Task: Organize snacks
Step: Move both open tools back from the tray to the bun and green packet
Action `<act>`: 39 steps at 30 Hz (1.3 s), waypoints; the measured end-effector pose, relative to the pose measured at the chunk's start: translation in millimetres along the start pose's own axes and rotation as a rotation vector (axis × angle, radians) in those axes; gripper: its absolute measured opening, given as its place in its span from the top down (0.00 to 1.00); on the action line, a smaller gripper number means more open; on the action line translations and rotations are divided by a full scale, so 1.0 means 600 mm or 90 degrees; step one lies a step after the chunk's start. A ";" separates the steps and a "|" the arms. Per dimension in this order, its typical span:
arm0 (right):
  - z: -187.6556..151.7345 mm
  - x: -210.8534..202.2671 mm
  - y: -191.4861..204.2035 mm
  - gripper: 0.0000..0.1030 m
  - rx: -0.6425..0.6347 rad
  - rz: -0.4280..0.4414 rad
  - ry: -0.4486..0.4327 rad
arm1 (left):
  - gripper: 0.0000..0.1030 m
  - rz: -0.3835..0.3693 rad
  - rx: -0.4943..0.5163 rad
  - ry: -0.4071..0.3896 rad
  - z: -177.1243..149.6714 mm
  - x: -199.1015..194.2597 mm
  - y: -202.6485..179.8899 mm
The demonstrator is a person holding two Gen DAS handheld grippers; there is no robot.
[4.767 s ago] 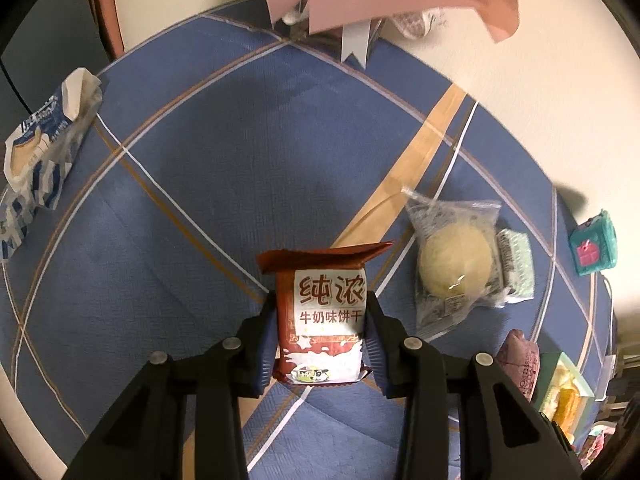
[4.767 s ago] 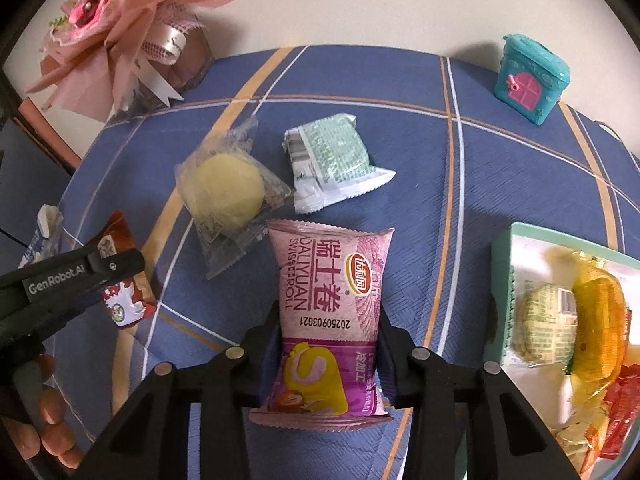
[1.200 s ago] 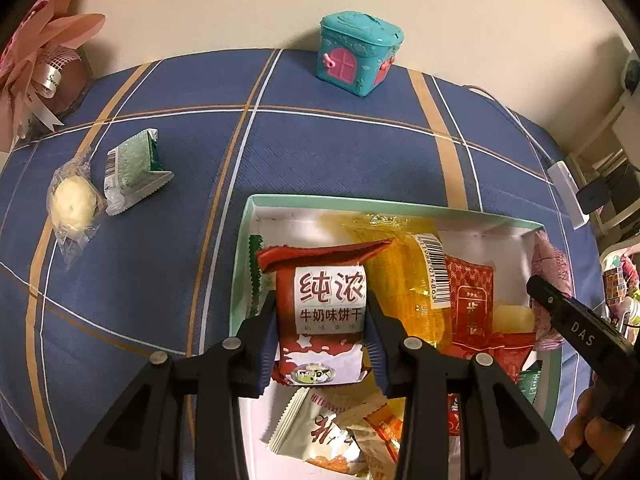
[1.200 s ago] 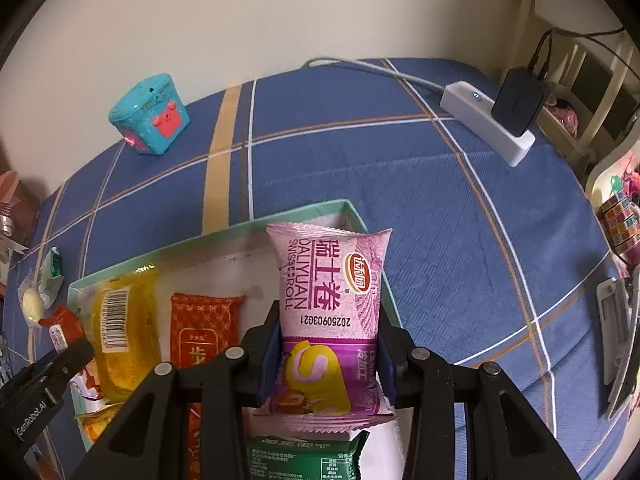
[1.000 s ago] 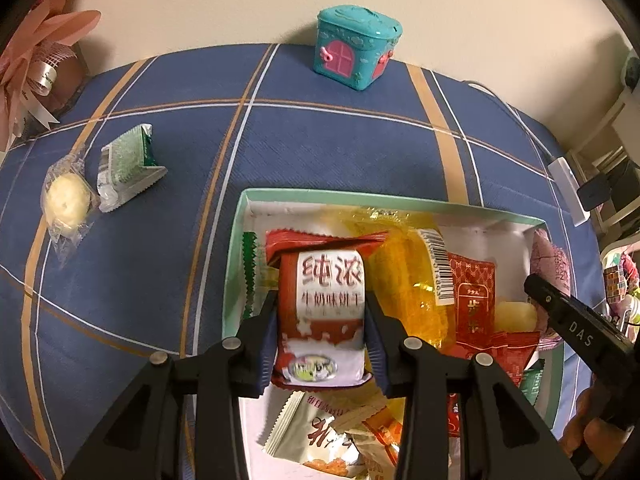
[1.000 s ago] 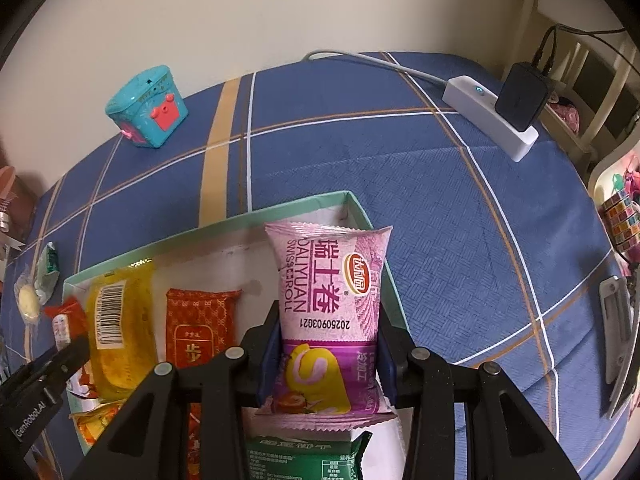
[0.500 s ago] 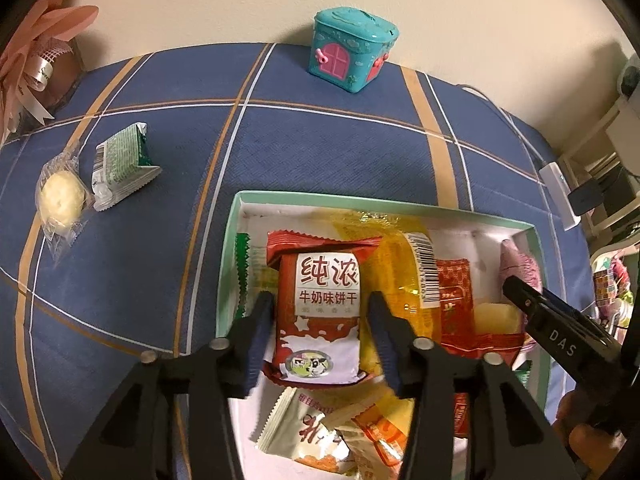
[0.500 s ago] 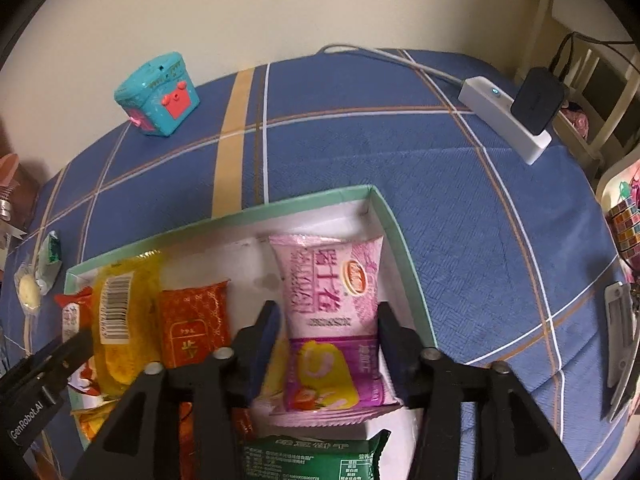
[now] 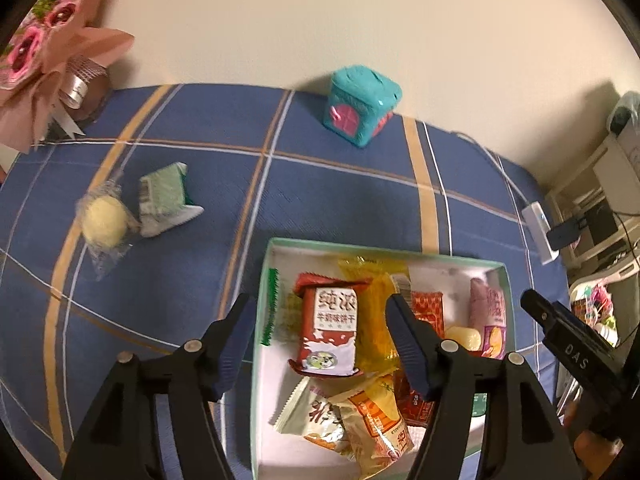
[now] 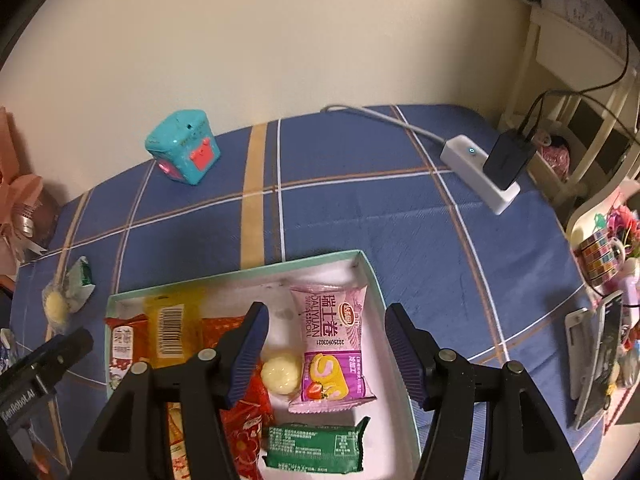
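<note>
- "纯浓" and, below it, "牛奶味饼干" are printed on the white label of the red biscuit packet (image 9: pixel 327 328).
- "瑞士卷", "DALIYUAN SWISS ROLL" and "2025090321" are printed on the pink roll packet (image 10: pixel 332 350).
- "DAS" is marked on the right gripper (image 9: pixel 576 354).
- "GenRobot.AI", partly cut off, is read on the left gripper (image 10: pixel 24 390).

our left gripper (image 9: pixel 320 328) tilted steeply down, jaws opening, pads pressing nothing. our right gripper (image 10: pixel 324 340) likewise angled down, jaws opening, pads clear of any contact.
</note>
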State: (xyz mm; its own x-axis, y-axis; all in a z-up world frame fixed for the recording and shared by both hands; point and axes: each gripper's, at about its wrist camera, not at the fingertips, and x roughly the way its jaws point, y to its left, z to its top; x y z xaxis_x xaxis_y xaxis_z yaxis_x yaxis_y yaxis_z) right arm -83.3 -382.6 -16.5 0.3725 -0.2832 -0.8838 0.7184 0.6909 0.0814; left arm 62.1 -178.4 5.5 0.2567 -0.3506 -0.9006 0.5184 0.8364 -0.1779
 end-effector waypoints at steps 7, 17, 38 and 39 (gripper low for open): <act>0.002 -0.021 0.009 0.20 -0.018 -0.011 0.007 | 0.19 0.020 -0.032 -0.008 0.007 -0.011 0.027; -0.002 -0.021 0.021 0.00 -0.026 -0.015 0.012 | 0.06 0.055 -0.051 -0.016 0.008 -0.008 0.055; -0.029 -0.050 0.210 0.00 -0.144 0.084 0.023 | 0.05 0.231 -0.174 -0.034 -0.012 -0.052 0.278; -0.034 -0.051 0.226 0.00 -0.157 0.090 0.026 | 0.05 0.232 -0.179 -0.034 -0.013 -0.056 0.285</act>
State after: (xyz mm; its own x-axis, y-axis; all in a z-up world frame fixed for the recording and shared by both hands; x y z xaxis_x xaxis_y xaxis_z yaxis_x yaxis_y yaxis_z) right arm -9.4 -266.7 12.2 0.4314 -0.1488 -0.8898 0.4939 0.8643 0.0949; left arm 135.7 -20.3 2.0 0.4273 -0.0277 -0.9037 0.1471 0.9883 0.0393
